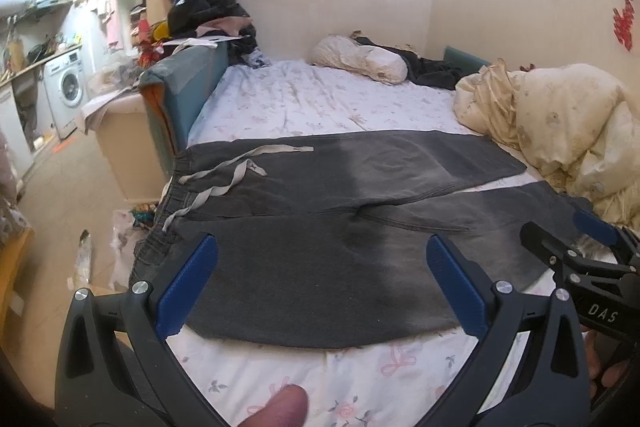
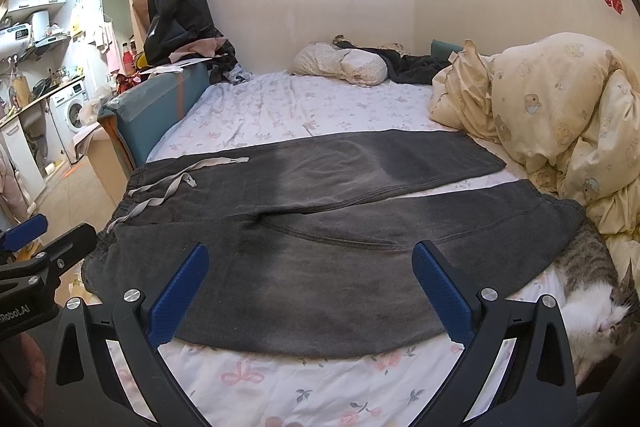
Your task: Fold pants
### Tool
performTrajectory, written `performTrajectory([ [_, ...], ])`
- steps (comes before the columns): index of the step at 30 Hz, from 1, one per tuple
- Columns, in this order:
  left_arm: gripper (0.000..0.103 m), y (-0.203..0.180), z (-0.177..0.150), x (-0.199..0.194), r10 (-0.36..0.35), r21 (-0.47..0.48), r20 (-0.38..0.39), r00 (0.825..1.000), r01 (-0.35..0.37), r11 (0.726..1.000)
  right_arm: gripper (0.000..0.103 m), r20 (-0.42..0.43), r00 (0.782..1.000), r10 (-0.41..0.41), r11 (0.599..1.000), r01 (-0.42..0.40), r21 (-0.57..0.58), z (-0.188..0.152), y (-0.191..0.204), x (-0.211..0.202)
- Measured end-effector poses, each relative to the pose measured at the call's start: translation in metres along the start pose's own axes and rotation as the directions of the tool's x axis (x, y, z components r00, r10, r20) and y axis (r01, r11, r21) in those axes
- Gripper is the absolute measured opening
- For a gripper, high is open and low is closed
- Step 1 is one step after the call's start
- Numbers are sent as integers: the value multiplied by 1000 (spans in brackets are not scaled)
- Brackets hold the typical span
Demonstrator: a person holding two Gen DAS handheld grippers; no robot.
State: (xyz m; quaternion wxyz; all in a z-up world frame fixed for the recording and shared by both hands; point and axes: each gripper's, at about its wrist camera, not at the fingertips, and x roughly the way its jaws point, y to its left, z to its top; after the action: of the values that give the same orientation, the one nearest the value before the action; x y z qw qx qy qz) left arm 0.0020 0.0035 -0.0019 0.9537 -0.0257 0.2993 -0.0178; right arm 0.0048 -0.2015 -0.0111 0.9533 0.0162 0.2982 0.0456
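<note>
Dark pants (image 1: 320, 251) lie flat on a bed (image 1: 304, 379), waistband at 9 o'clock. Left gripper (image 1: 322, 283) and right gripper (image 2: 308, 287) hover above, jaws apart, empty. A cat (image 2: 592, 291) lies at 4 o'clock.

Pants (image 2: 320, 227) flat on bed (image 2: 300, 379), waistband left, cat (image 2: 592, 267) right

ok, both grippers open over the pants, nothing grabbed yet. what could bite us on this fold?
1. A cat lies against the near leg's cuff, right beside the right gripper. It may move, or the fold may drag over it.
2. The waistband sits at the bed's edge, so a pull could slide the pants off.
3. The loose drawstring may get trapped in the fold.
</note>
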Motion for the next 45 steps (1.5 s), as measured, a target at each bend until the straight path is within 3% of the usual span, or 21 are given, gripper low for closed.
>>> performTrajectory([
  [6, 103, 25, 13, 11, -21, 5, -10, 1000, 21, 1000, 103, -16, 999, 36, 999, -36, 9, 2, 6, 3],
  [9, 103, 63, 19, 34, 25, -70, -74, 997, -30, 997, 103, -22, 998, 51, 998, -50, 29, 3, 2, 5],
  [12, 102, 127, 18, 76, 108, -185, -187, 976, -143, 972, 103, -43, 997, 65, 996, -62, 59, 2, -3, 8],
  [14, 102, 167, 14, 107, 169, -203, -257, 951, -225, 953, 103, -48, 996, 70, 995, -66, 72, 3, -6, 11],
  [16, 100, 214, 7, 139, 211, -252, -376, 902, -319, 914, 103, -51, 995, 81, 994, -77, 81, 3, -5, 12],
  [18, 89, 251, -6, 157, 170, -363, -461, 871, -360, 860, 103, -61, 994, 87, 993, -82, 79, 4, -4, 15],
  [20, 88, 271, -20, 166, 141, -427, -504, 852, -388, 817, 103, -61, 994, 95, 993, -90, 79, 5, -4, 17],
  [23, 88, 277, -50, 183, 85, -478, -585, 806, -428, 767, 103, -65, 994, 91, 994, -87, 67, 6, -2, 22],
  [24, 88, 279, -67, 193, 36, -513, -627, 778, -447, 732, 103, -71, 993, 95, 993, -89, 71, 6, -2, 24],
  [26, 87, 277, -82, 202, -3, -548, -658, 753, -476, 688, 103, -84, 991, 103, 992, -96, 80, 6, -2, 29],
  [28, 86, 277, -95, 206, -18, -593, -642, 767, -480, 647, 103, -92, 991, 102, 992, -95, 79, 6, -2, 31],
  [30, 73, 273, -99, 206, -27, -625, -610, 792, -460, 631, 103, -95, 991, 95, 993, -89, 74, 5, -3, 33],
  [32, 44, 269, -93, 200, -10, -642, -580, 814, -450, 621, 103, -102, 991, 85, 994, -77, 81, 5, -7, 36],
  [33, 40, 267, -87, 192, 12, -635, -562, 827, -442, 633, 103, -113, 990, 86, 992, -75, 98, 5, -11, 38],
  [35, 30, 262, -79, 185, 38, -605, -556, 830, -436, 666, 103, -143, 984, 104, 985, -82, 150, 3, -20, 44],
  [37, 21, 251, -63, 178, 72, -528, -541, 838, -405, 747, 103, -191, 973, 132, 969, -86, 230, -2, -33, 54],
  [39, 16, 247, -50, 169, 75, -505, -505, 860, -365, 782, 103, -242, 956, 163, 952, -88, 294, -11, -41, 65],
  [42, 12, 246, -34, 157, 64, -497, -461, 885, -317, 808, 103, -359, 895, 264, 905, -101, 413, -41, -43, 89],
  [45, 11, 240, -25, 156, 69, -458, -465, 883, -306, 834, 103, -434, 814, 386, 812, -77, 578, -83, -44, 115],
])
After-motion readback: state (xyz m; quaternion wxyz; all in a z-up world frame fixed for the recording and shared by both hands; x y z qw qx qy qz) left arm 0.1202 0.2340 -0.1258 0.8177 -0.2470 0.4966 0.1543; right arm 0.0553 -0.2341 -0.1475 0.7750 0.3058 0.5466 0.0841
